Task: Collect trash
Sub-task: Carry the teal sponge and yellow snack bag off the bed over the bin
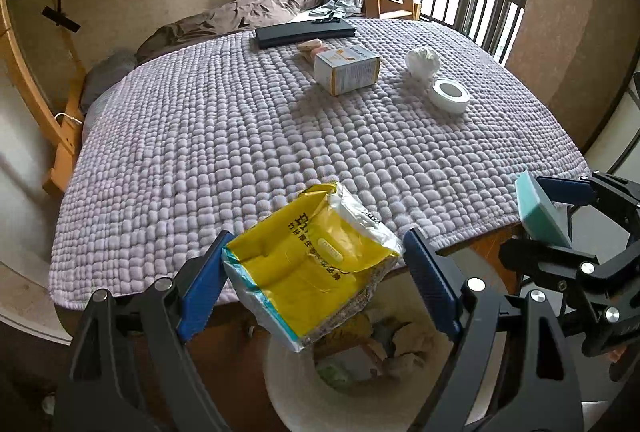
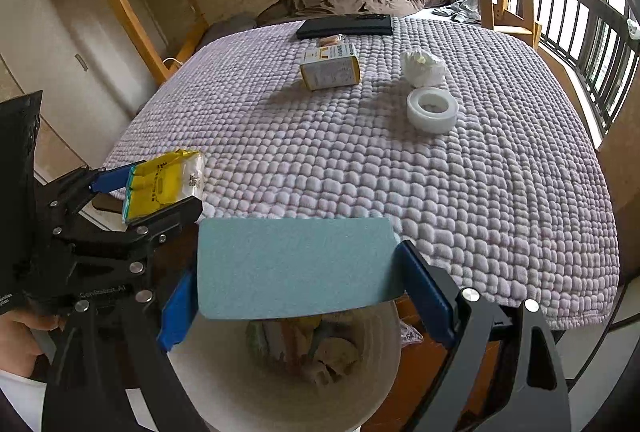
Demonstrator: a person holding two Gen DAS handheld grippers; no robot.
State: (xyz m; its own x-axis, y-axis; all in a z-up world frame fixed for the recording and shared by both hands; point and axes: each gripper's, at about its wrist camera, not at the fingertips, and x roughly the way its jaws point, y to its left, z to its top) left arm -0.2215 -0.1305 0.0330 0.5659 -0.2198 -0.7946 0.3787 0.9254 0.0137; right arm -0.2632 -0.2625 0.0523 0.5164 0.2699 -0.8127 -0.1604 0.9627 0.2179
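Two handheld grippers are hovering past the near edge of a bed covered by a lilac quilt point(image 1: 280, 135), above a white bin point(image 2: 224, 392) that is already holding scraps. The left gripper point(image 1: 316, 272) is clamping a crumpled yellow wrapper point(image 1: 312, 264) between its blue pads, jaws about half spread. The right gripper point(image 2: 296, 296) is gripping a flat teal pad point(image 2: 296, 268) by its ends, jaws spread wide around it.

Likely risks: the wrapper is hanging over the bin's rim rather than its centre, so letting go here could drop it on the floor; the wide pad could catch on the rim and tip out; the two grippers are close together and could knock each other.

Still lying near the quilt's far edge are a small carton point(image 1: 346, 69), a crumpled white tissue point(image 1: 422, 61) and a white tape roll point(image 1: 448, 95), just in front of a black case point(image 1: 304, 31).

The right wrist view is showing the bin's open mouth directly under the pad, and a hand point(image 2: 20, 336) on the left tool. The left wrist view is showing the wrapper's printed face, with the bin mostly hidden behind it
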